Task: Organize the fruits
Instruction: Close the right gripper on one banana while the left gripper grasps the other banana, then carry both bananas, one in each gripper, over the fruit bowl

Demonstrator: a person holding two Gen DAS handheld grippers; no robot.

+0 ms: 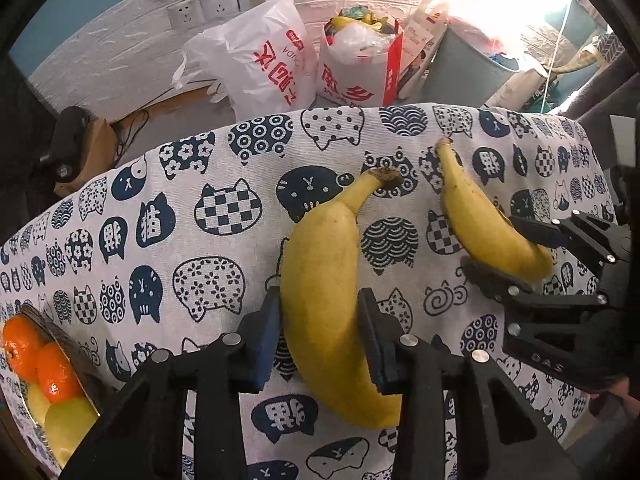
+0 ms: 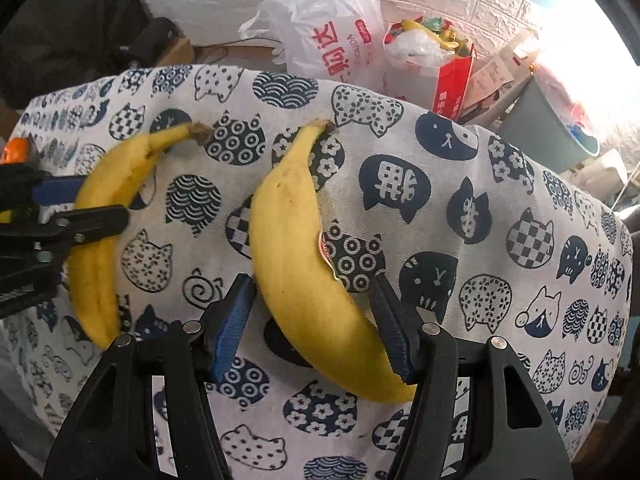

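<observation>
Left wrist | left claw [image 1: 318, 312] clamps large banana [image 1: 320, 280] | right claw [image 2: 314, 312] agape astride second banana [image 2: 296, 256]

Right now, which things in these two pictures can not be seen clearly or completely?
- Fruit dish, left wrist view: cut off by the picture edge and hidden behind the left gripper; the fruit count is unclear.
- Right banana, right wrist view: its lower tip is hidden behind a finger of the right gripper.
- Window area: washed out by glare.
- Grey bin: its contents are too small and overexposed.
</observation>
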